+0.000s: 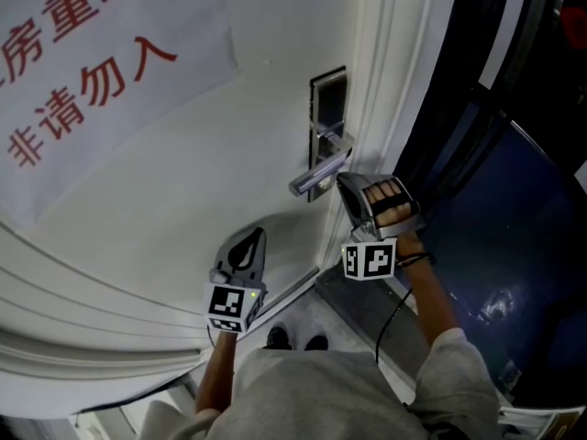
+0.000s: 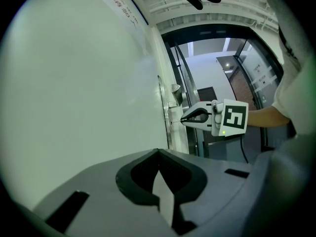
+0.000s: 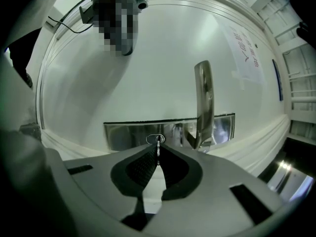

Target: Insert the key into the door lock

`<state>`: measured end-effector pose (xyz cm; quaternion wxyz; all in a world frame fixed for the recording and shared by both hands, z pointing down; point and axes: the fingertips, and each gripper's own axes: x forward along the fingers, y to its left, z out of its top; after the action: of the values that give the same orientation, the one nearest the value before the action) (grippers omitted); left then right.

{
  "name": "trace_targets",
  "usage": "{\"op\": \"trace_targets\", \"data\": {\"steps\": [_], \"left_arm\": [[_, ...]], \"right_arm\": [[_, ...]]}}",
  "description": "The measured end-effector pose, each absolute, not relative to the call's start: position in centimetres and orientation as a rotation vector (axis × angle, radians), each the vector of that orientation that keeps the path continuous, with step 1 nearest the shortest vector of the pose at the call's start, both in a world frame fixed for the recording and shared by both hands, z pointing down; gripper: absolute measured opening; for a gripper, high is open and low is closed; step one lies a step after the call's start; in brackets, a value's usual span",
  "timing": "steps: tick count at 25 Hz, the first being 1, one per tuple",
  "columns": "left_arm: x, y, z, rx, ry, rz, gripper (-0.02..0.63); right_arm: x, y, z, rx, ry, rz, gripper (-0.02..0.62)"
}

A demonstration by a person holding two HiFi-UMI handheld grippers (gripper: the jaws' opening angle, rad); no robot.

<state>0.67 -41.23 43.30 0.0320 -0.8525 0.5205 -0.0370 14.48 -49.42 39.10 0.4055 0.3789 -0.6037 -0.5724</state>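
Closest to my right camera, the right gripper (image 3: 157, 151) has its jaws pressed together on the key (image 3: 158, 145). The key stands edge-on, a thin metal blade pinched between the ribbed black pads. Just past the jaw tips its end meets the oval keyhole (image 3: 155, 139); I cannot tell how deep it sits. The keyhole is set in the shiny lock plate (image 3: 126, 135), which runs crosswise straight ahead of the jaws. To the right of the jaws in this view, the lever handle (image 3: 204, 98) juts from that same plate, apart from the gripper. Behind the plate, everything ahead of the jaws is the white door (image 3: 148, 68).

My left gripper (image 2: 158, 153) has its jaws together with nothing between them, the tips meeting in a point. The door face runs along their left side, and I see no contact with it. Further ahead of these jaws and to the right, the right gripper shows side-on with its nose at the plate's edge. Its marker cube (image 2: 235, 116) is behind it, and a forearm (image 2: 266, 116) trails off to the right.

In the head view, the left jaws sit below and left of the handle, well apart from the lock. Farthest from both sets of jaws, up the door, is a paper sign (image 1: 92, 62) with red characters.
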Motion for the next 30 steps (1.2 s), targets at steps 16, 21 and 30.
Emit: {"op": "trace_targets", "data": {"steps": [16, 21, 30], "left_arm": [[0.4, -41.4, 43.1, -2.617, 1.600, -0.111, 0.017], [0.2, -41.5, 43.3, -2.623, 1.599, -0.117, 0.017], [0.4, -41.6, 43.4, -2.632, 1.582, -0.122, 0.017]], "right_arm": [[13.7, -51.1, 39.2, 0.969, -1.508, -1.469, 0.031], [13.2, -51.7, 39.2, 0.968, -1.506, -1.472, 0.031], [12.7, -52.3, 39.1, 0.985, -1.506, -1.471, 0.029]]}}
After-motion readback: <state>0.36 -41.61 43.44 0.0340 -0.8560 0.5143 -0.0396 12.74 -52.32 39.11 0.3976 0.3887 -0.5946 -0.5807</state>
